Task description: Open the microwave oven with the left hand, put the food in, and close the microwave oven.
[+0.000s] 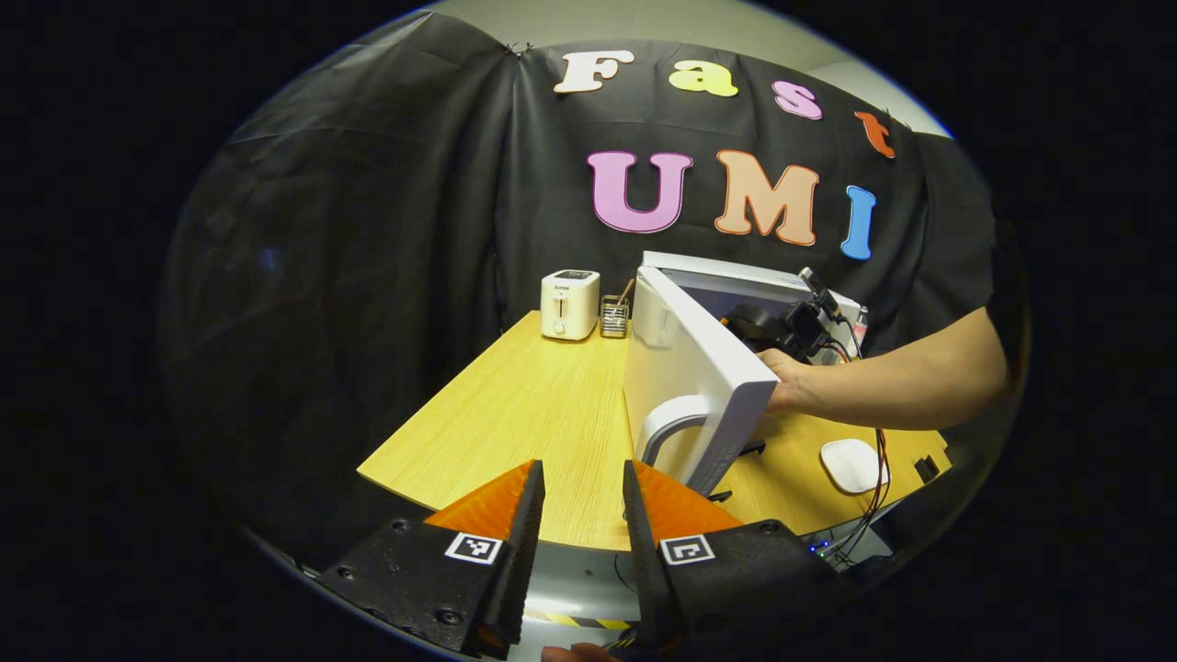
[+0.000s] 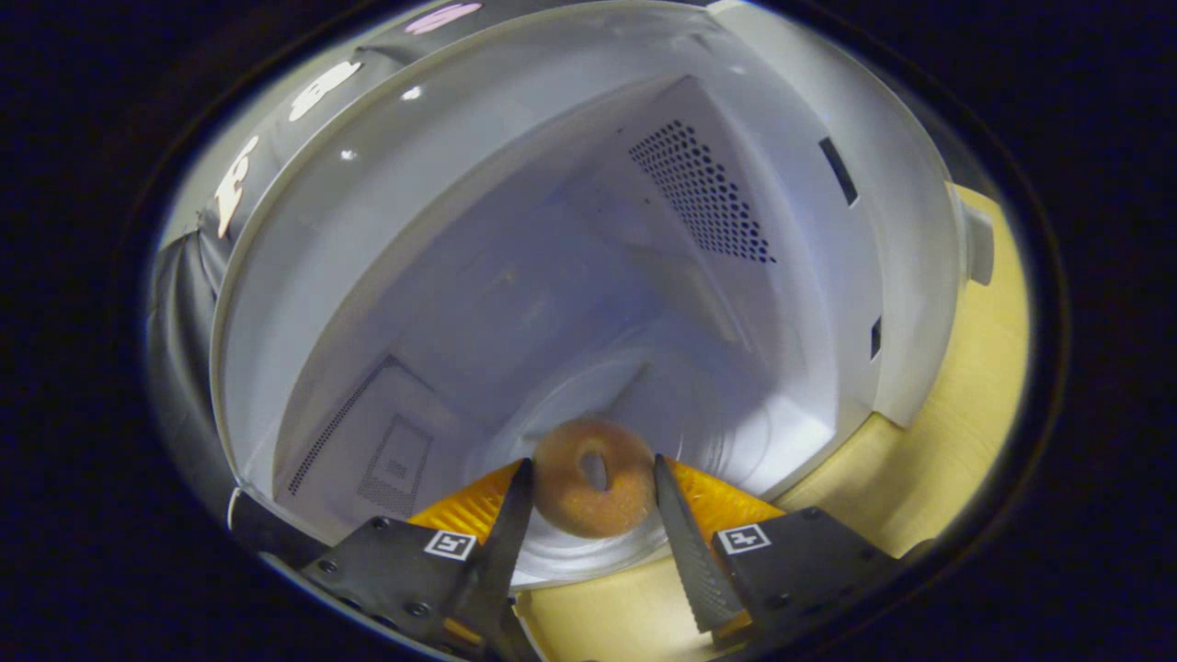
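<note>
The white microwave [image 1: 736, 276] stands on the wooden table [image 1: 515, 414] with its door [image 1: 694, 377] swung wide open, handle [image 1: 667, 428] toward me. My left gripper [image 1: 583, 469] hovers open over the table's front edge, holding nothing, a short way from the door. A person's hand [image 1: 791, 386] reaches behind the door with the right gripper's dark body [image 1: 795, 326]. In the right gripper view, my right gripper [image 2: 591, 464] is inside the microwave cavity [image 2: 552, 276], shut on a brown doughnut [image 2: 570, 510] low over the round glass turntable [image 2: 598, 563].
A white toaster [image 1: 569, 304] and a small glass holder [image 1: 614, 315] stand at the table's back. A white oval object [image 1: 851, 464] and cables [image 1: 874, 496] lie right of the microwave. Bare tabletop stretches left of the door. The cavity's right wall has a perforated vent [image 2: 703, 198].
</note>
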`<state>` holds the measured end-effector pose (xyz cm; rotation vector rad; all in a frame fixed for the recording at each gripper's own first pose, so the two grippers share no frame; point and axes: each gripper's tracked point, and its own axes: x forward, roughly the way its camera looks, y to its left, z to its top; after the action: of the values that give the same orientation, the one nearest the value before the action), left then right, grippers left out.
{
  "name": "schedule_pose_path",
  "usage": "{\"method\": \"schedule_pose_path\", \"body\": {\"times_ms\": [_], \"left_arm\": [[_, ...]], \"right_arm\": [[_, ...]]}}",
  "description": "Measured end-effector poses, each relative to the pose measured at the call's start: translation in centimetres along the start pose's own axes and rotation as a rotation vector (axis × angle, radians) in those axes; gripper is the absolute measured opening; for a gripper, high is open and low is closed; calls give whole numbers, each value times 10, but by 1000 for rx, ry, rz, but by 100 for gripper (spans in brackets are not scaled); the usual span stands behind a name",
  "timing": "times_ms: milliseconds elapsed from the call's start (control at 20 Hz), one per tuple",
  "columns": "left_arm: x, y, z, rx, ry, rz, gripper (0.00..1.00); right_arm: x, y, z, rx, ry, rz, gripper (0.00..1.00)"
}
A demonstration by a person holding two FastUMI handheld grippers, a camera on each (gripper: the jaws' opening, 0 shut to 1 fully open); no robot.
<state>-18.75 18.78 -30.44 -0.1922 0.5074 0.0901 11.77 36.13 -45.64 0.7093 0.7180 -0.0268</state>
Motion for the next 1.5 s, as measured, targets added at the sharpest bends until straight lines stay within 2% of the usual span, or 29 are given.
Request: {"method": "schedule_pose_path", "body": {"times_ms": [150,200,250,350,400,450,800,850,900,1200,1350,1500], "left_arm": [[-1,-1,3,5,-13,8,48],[-2,0,3,6,-14,11,48],[-1,0,2,5,-13,13,48],[0,0,0,6,-8,17,48],[0,0,0,8,-9,17,48],[0,1,1,10,-8,19,48],[7,10,7,39,-24,45,48],[10,13,12,44,-30,44,48],[13,15,16,50,-37,45,48],[30,21,29,68,-61,51,48],[43,22,25,26,-46,50,48],[54,16,13,-5,-11,29,48]], "right_arm": [[2,-1,1,-61,-18,-5,72],[1,-2,1,-73,-17,-2,74],[1,-4,2,-77,-17,-13,80],[1,-6,4,-81,-19,-15,82],[-1,-6,7,-95,-24,-12,90],[-4,-8,11,-118,-36,-9,82],[-52,-4,45,-350,-99,107,82],[-64,-5,48,-389,-100,128,92],[-76,-9,54,-413,-103,141,92],[-160,-11,124,-480,-187,217,92],[-212,7,174,-545,-276,272,92],[-251,13,223,-589,-326,280,92]]}}
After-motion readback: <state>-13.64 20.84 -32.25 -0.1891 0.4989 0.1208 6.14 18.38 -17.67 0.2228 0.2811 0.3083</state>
